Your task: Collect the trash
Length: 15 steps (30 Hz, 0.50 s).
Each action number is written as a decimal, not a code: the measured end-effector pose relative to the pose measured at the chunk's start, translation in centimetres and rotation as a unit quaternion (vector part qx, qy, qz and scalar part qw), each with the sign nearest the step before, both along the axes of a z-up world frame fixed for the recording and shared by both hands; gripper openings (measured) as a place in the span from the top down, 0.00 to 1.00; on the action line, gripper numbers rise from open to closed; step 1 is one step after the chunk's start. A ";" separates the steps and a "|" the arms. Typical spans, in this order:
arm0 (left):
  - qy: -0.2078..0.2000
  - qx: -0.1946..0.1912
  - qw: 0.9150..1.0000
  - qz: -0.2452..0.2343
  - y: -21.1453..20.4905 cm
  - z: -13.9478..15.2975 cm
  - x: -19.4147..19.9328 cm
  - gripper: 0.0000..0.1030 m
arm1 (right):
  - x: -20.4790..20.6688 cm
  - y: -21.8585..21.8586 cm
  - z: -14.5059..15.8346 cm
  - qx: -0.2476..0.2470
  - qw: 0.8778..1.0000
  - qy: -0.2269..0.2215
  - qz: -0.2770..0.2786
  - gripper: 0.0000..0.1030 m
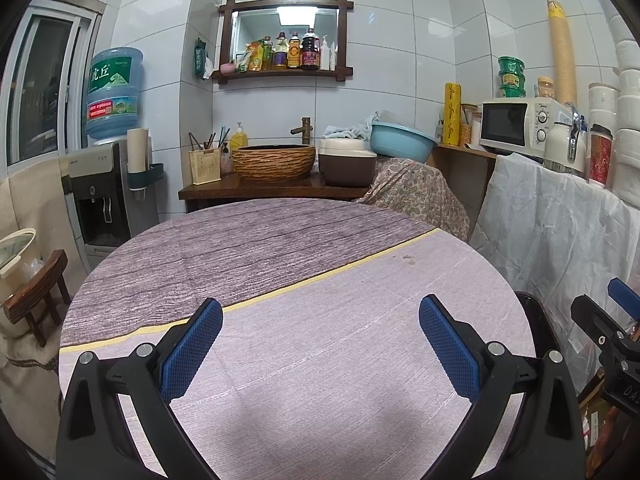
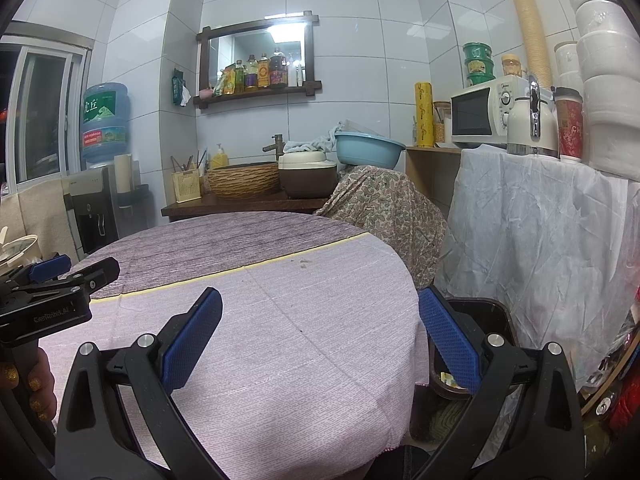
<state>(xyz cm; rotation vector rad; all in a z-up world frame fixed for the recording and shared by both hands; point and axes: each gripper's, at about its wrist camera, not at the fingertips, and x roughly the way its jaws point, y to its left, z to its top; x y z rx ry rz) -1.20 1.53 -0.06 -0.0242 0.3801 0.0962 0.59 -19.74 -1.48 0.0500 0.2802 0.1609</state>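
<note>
A round table (image 1: 320, 320) with a lilac cloth fills both views (image 2: 280, 340). My left gripper (image 1: 320, 340) is open and empty above the cloth. My right gripper (image 2: 320, 336) is open and empty over the table's right edge. A dark trash bin (image 2: 488, 312) stands on the floor right of the table, with a small yellowish scrap (image 2: 448, 379) inside; its rim shows in the left wrist view (image 1: 532, 308). A small dark stain or crumbs (image 2: 303, 265) lie on the cloth near the yellow stripe, also in the left wrist view (image 1: 407, 257).
A counter with a basket-style sink (image 1: 274, 162), brown pot (image 1: 346, 166) and blue basin (image 1: 402, 142) stands behind. A cloth-covered shelf (image 2: 540, 240) with microwave (image 2: 480, 114) is at the right. A water dispenser (image 1: 100, 192) and wooden stool (image 1: 36, 300) are at the left.
</note>
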 end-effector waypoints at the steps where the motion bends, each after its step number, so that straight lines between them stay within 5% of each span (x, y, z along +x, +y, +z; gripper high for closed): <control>1: -0.001 0.000 1.000 0.001 0.0 0.0 0.0 0.05 | 0.0 0.0 0.0 0.000 1.000 0.000 0.000 0.06; 15: 0.000 0.005 1.000 0.009 0.3 0.2 -0.1 0.05 | 0.0 -0.1 0.0 0.000 1.000 0.000 0.001 0.06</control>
